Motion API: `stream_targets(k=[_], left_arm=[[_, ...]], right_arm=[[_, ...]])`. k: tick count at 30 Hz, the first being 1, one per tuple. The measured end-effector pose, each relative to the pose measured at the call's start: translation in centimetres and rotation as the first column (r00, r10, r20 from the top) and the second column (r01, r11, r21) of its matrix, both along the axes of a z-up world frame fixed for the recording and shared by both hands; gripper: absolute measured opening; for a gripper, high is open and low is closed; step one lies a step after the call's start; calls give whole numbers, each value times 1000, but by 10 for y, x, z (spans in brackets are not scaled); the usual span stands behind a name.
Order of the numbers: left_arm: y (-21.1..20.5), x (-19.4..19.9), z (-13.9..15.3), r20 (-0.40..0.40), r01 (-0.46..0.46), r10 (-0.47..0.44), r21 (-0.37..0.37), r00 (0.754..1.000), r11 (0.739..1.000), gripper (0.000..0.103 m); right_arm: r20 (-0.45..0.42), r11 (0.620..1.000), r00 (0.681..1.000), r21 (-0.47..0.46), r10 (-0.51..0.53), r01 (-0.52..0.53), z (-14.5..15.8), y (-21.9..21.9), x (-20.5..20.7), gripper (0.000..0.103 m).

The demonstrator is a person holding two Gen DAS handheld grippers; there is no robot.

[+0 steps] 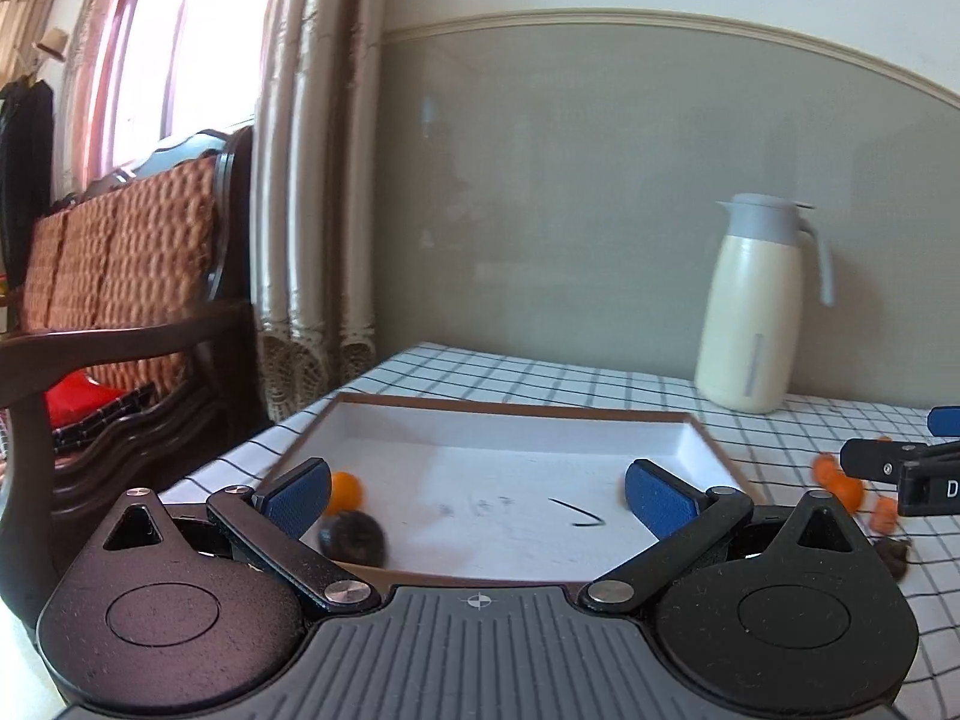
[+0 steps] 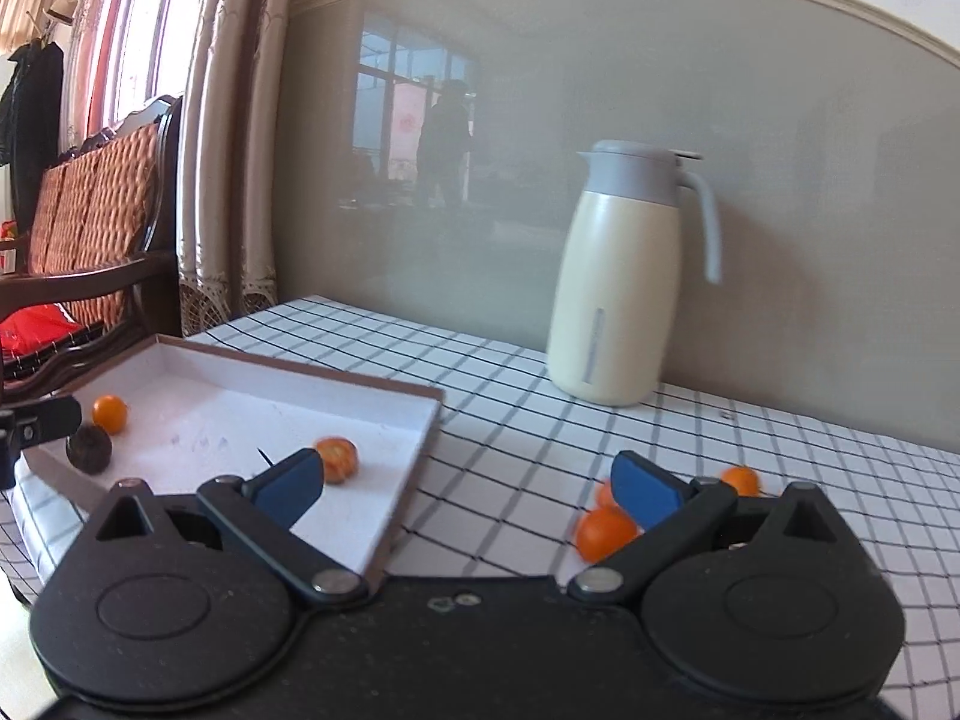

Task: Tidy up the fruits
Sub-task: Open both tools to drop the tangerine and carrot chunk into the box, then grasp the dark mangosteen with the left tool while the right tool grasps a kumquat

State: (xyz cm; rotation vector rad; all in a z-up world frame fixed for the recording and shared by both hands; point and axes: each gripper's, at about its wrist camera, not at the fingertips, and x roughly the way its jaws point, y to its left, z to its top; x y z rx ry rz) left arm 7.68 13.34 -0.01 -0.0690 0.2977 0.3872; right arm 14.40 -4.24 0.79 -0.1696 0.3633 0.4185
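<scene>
A shallow white tray with a brown rim (image 1: 516,408) (image 2: 300,369) lies on the checked tablecloth. In it are a small orange fruit (image 1: 348,491) (image 2: 110,413), a dark round fruit (image 1: 354,535) (image 2: 89,448) and a second orange fruit (image 2: 338,459). My left gripper (image 1: 477,489) is open and empty over the tray's near edge, the two fruits beside its left finger. My right gripper (image 2: 468,489) is open and empty over the tray's right edge. Loose orange fruits (image 2: 605,533) (image 1: 843,483) lie on the cloth by its right finger. A dark fruit (image 1: 895,553) lies near them.
A cream thermos jug with a grey lid (image 1: 757,306) (image 2: 624,282) stands at the back of the table by the grey wall. A dark wooden bench with woven cushions (image 1: 120,276) and a curtain (image 1: 312,180) are to the left, past the table edge.
</scene>
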Motion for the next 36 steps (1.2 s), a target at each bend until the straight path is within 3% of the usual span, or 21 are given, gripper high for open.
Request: stream_targets(k=[12,21,36], left_arm=[[-66,8,-1,-24,112,-110,59,994,992,103],[-103,24,-5,-42,184,-182,62,982,981,103],[-181,66,-30,-121,349,-340,65,933,935,103]], right_arm=[[3,994,994,3,-109,109,-2,-60,-17,96],[6,983,983,-6,-181,181,-4,-97,-17,96],[-19,960,960,-9,-279,279,-14,-149,-9,95]])
